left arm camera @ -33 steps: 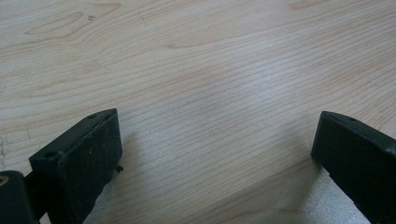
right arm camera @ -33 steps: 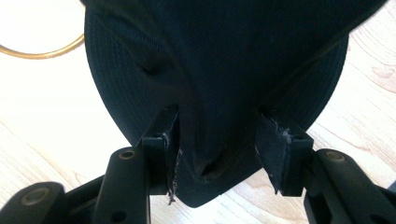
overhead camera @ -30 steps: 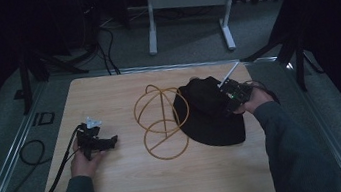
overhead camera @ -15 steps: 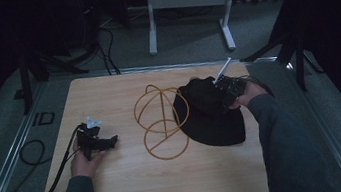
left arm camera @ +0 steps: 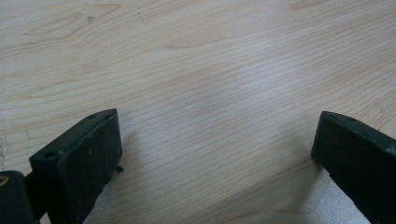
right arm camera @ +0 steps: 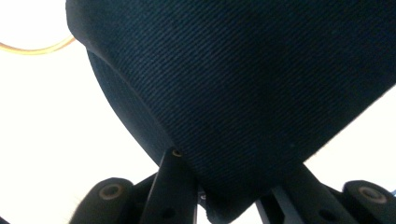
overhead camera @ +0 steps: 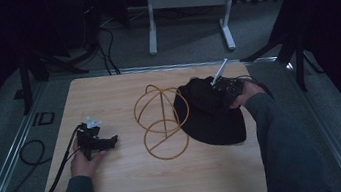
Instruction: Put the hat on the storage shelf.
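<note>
Claw on the right (overhead camera: 218,93) just clamped onto black hat (overhead camera: 211,115) edge, beside wire stand (overhead camera: 162,122) on table (overhead camera: 136,191); thin grip may slip, brim could snag stand. Left claw (overhead camera: 107,142) wide, idle.

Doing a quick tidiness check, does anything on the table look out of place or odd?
Nothing stands out. The black hat lies beside the gold wire stand, pinched by the right gripper; the left gripper rests open.
</note>
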`<action>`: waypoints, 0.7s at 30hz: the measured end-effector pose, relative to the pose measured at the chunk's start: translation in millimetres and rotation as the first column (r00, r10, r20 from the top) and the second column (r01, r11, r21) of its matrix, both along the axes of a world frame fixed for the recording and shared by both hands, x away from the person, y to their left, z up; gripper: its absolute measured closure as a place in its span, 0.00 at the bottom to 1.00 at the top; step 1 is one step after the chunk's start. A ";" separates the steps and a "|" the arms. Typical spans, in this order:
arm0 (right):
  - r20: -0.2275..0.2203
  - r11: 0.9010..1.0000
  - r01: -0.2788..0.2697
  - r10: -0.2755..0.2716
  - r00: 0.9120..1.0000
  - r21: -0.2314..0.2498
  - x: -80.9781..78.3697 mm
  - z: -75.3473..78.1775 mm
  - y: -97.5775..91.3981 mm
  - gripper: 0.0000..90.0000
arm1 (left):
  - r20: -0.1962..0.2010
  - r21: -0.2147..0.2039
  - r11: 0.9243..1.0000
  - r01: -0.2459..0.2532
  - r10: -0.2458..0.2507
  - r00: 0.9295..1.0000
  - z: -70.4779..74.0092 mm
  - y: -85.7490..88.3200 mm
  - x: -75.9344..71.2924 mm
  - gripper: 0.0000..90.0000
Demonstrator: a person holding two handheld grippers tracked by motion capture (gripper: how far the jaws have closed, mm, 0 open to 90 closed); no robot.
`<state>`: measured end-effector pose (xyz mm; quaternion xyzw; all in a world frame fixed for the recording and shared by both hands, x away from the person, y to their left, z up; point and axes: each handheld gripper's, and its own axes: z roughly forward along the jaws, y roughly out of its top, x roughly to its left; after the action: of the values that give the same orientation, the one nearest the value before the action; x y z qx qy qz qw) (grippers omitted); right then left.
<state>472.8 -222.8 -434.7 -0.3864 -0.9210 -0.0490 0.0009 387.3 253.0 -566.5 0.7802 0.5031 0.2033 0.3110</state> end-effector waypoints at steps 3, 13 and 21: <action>0.010 1.000 -0.004 0.004 1.000 -0.008 -1.1 0.9 0.2 0.93 | 0.001 0.000 1.000 0.000 0.000 1.000 0.0 0.0 0.0 0.02; 0.080 0.999 -0.034 0.034 0.996 -0.004 -10.5 9.2 -1.8 0.94 | 0.000 0.000 1.000 0.000 0.000 1.000 0.0 0.0 0.0 0.02; 0.121 0.999 -0.032 0.027 0.992 0.036 -16.0 21.9 -11.1 0.95 | 0.000 0.001 1.000 0.000 0.000 1.000 0.0 0.0 0.0 0.02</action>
<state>456.8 -233.9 -412.9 -0.3689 -0.9240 -0.0895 -0.0467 387.3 253.0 -566.5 0.7803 0.5030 0.2038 0.3108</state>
